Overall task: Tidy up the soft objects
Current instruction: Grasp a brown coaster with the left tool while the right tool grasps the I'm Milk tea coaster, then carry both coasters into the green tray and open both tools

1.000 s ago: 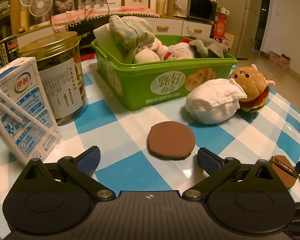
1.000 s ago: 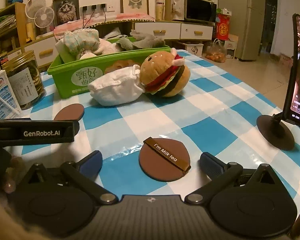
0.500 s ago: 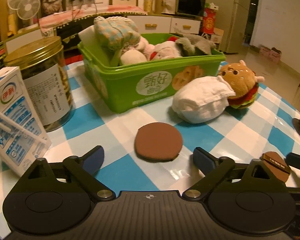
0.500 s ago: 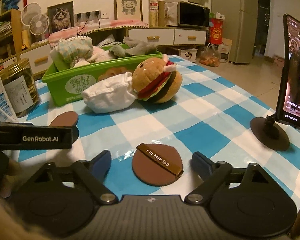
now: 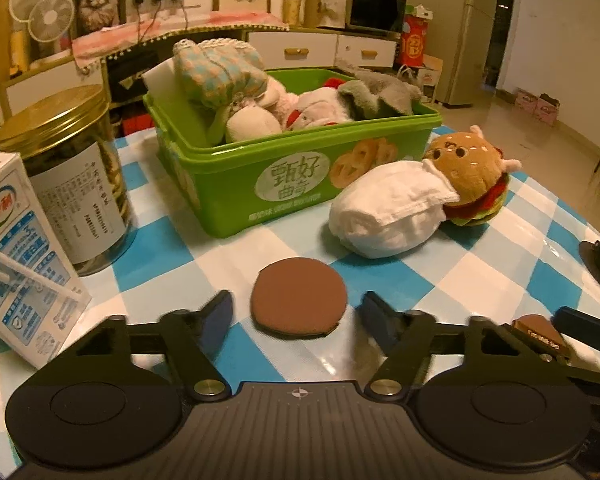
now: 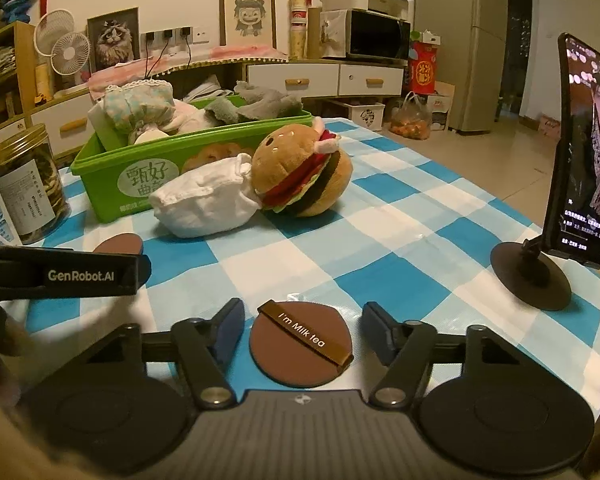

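1. Left gripper (image 5: 296, 314): jaws closing around the plain puff (image 5: 299, 297), which lies flat on the table (image 5: 460, 280); pads not yet touching it.
2. Right gripper (image 6: 303, 330): jaws closing around the strapped puff (image 6: 301, 347); gaps remain on both sides.
3. Bin (image 5: 300, 168): behind, already full of plush; bun (image 5: 388, 208) and burger (image 5: 472, 176) beside it.
4. Risk: thin, flat puffs may slide or buckle if the pads ride over their edges; either could drop short of the heaped bin.
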A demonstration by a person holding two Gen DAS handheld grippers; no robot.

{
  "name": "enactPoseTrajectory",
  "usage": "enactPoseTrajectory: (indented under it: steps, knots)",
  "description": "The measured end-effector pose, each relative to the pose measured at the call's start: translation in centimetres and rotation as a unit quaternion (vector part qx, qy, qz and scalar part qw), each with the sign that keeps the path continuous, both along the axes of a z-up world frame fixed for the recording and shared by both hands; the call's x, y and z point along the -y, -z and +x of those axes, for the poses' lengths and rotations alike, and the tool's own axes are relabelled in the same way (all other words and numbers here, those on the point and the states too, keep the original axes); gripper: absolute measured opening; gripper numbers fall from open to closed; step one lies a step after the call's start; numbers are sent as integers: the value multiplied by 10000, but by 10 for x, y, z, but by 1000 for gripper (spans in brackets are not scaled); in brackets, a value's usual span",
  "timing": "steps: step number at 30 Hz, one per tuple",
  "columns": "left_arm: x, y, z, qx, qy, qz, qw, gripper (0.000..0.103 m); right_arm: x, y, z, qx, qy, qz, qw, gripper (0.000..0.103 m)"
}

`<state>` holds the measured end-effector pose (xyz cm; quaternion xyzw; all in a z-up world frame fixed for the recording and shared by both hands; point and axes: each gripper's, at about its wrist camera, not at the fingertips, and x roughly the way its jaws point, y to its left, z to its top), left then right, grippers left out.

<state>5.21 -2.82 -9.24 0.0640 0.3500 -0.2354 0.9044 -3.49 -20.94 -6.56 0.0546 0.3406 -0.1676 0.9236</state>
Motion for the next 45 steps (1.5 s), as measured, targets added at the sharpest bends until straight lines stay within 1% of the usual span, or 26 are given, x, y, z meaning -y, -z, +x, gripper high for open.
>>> enactPoseTrajectory:
  steps: [1, 3, 9, 24, 40, 45]
  knots:
    - [1, -1, 0, -4, 36, -14, 10000, 56, 0, 0, 0, 6, 2, -11, 10000, 32]
    - [2, -1, -1, -9, 75, -20, 10000, 53, 0, -1, 0, 9, 1, -24, 10000, 29]
    - [1, -1, 1, -33, 81, -22, 10000, 51, 0, -1, 1, 14, -5, -43, 10000, 26]
    - [2, -5, -3, -49, 132, -13, 9999, 50, 2, -3, 2, 14, 53, -1, 10000, 25]
    - [-4, -25, -8, 153, 88, -257, 9995, 50, 5, -15, 5, 117, 100, 140, 9998, 24]
    - [-5, -32, -8, 215, 57, -350, 9991, 50, 4, -22, 7, 197, 53, 115, 9997, 24]
